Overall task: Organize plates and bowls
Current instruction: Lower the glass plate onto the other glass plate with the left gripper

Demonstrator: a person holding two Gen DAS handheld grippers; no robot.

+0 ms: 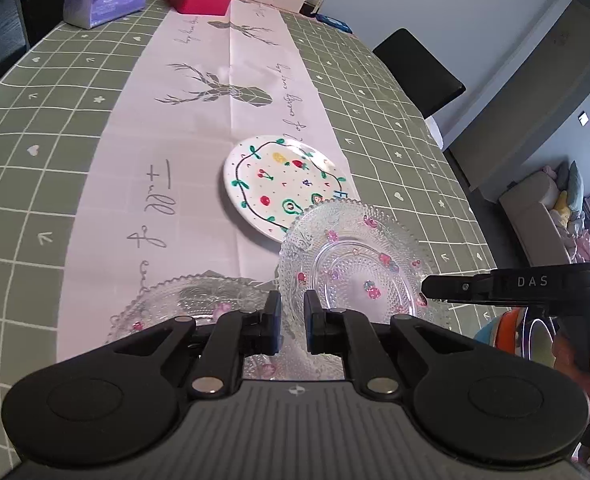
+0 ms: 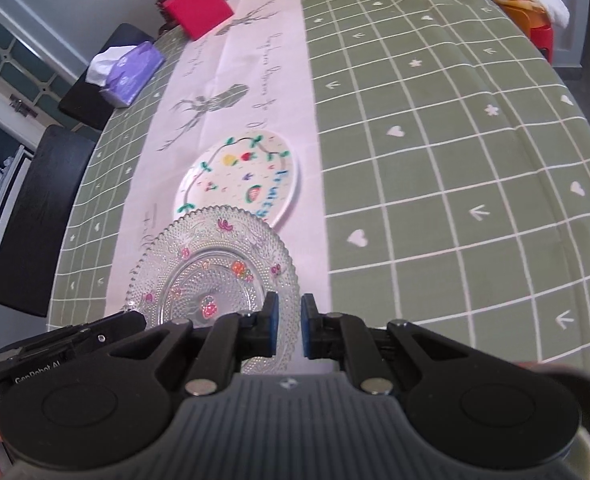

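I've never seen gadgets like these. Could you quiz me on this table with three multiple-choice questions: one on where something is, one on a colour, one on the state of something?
1. Where does the painted fruit plate lie?
A. On the pale runner
B. On a chair
C. On top of the pink box

2. What colour is the tissue pack?
A. Yellow
B. Purple
C. Black

3. How is the raised glass plate held?
A. It lies flat, untouched
B. By a bare hand alone
C. Gripped at its rim by both grippers

Answers:
1 A: the painted fruit plate rests on the pale runner down the middle of the table.
2 B: the tissue pack at the far end is purple.
3 C: the left gripper and right gripper each pinch the edge of the glass plate.
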